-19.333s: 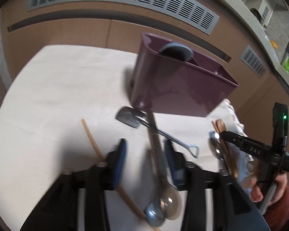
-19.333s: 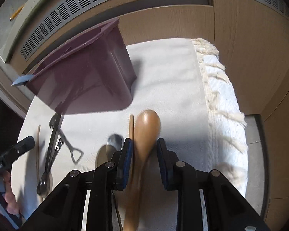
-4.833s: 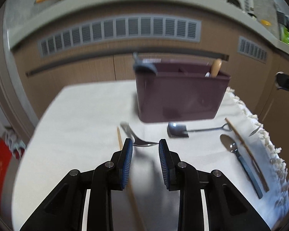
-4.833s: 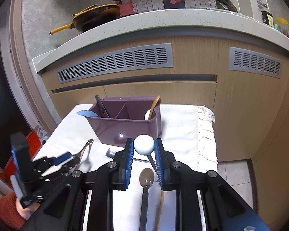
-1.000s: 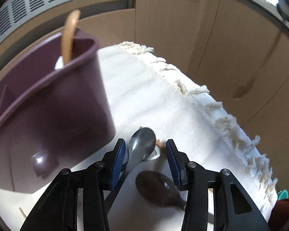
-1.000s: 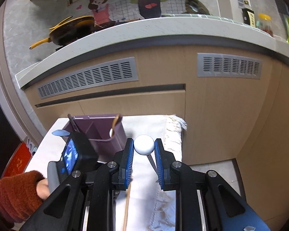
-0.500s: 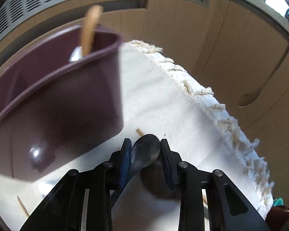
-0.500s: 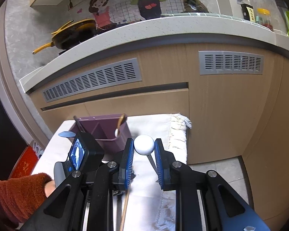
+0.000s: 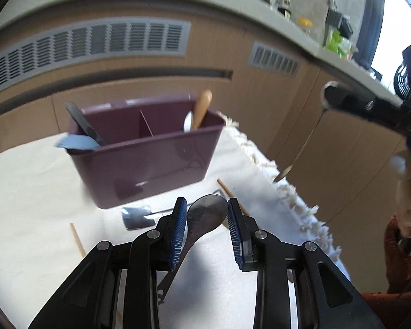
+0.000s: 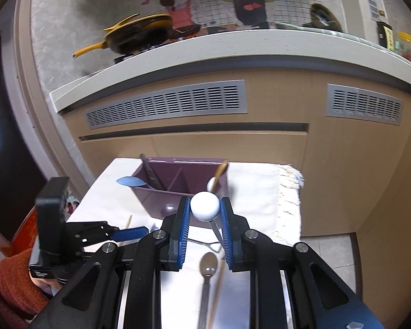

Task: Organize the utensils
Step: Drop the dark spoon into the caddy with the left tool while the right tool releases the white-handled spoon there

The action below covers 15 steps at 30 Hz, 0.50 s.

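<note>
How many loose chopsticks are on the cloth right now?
2: one chopstick lies on the cloth left of the left claw, the other chopstick right of it, toward the fringe. The claws may hide more.

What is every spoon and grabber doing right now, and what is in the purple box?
Left gripper: jaws shut on the metal spoon, lifted.
Right gripper: jaws shut on the white ball spoon, held up.
Purple caddy: upright on the cloth, partly filled.
Wooden spoon: standing in the caddy's right compartment.
Shovel spoon: lying on the cloth.

Spoon point(image 9: 205, 213) between left tongs point(image 9: 207, 224)
</note>
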Each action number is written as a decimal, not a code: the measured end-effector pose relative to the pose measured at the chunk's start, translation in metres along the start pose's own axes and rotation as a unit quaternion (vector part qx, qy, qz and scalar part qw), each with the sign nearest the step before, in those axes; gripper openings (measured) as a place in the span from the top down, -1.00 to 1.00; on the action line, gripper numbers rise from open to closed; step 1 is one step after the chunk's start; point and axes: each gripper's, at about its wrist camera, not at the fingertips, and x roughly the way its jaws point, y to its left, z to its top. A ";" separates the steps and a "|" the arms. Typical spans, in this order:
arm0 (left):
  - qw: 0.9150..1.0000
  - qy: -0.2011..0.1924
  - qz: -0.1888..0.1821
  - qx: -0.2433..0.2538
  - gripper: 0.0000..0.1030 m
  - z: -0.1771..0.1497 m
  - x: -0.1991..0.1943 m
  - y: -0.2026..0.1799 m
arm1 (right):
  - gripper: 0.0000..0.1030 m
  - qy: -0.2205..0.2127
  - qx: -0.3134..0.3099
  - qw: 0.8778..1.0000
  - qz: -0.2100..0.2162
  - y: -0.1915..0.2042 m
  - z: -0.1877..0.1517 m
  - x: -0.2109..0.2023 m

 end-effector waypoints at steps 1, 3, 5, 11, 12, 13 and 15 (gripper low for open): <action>1.000 -0.007 -0.002 -0.003 0.40 0.001 -0.003 0.001 | 0.61 0.000 -0.004 1.000 0.002 0.004 0.001 0.000; 0.999 -0.031 -0.003 -0.009 0.40 0.006 -0.013 0.005 | 0.61 -0.001 -0.008 1.000 0.005 0.010 0.003 0.000; 0.999 -0.047 -0.006 -0.016 0.40 0.012 -0.022 0.009 | 0.61 -0.002 -0.010 1.000 0.008 0.015 0.006 0.000; 0.984 -0.167 -0.042 -0.046 0.40 0.077 -0.085 0.016 | 0.61 -0.031 -0.004 0.999 0.034 0.025 0.044 -0.008; 0.978 -0.195 -0.049 -0.056 0.40 0.092 -0.098 0.020 | 0.61 -0.042 -0.001 0.998 0.042 0.026 0.054 -0.011; 0.973 -0.214 -0.058 -0.065 0.40 0.103 -0.103 0.023 | 0.61 -0.056 0.002 0.997 0.052 0.028 0.067 -0.013; 0.962 -0.246 -0.078 -0.085 0.39 0.126 -0.107 0.035 | 0.61 -0.070 0.002 0.996 0.058 0.031 0.085 -0.010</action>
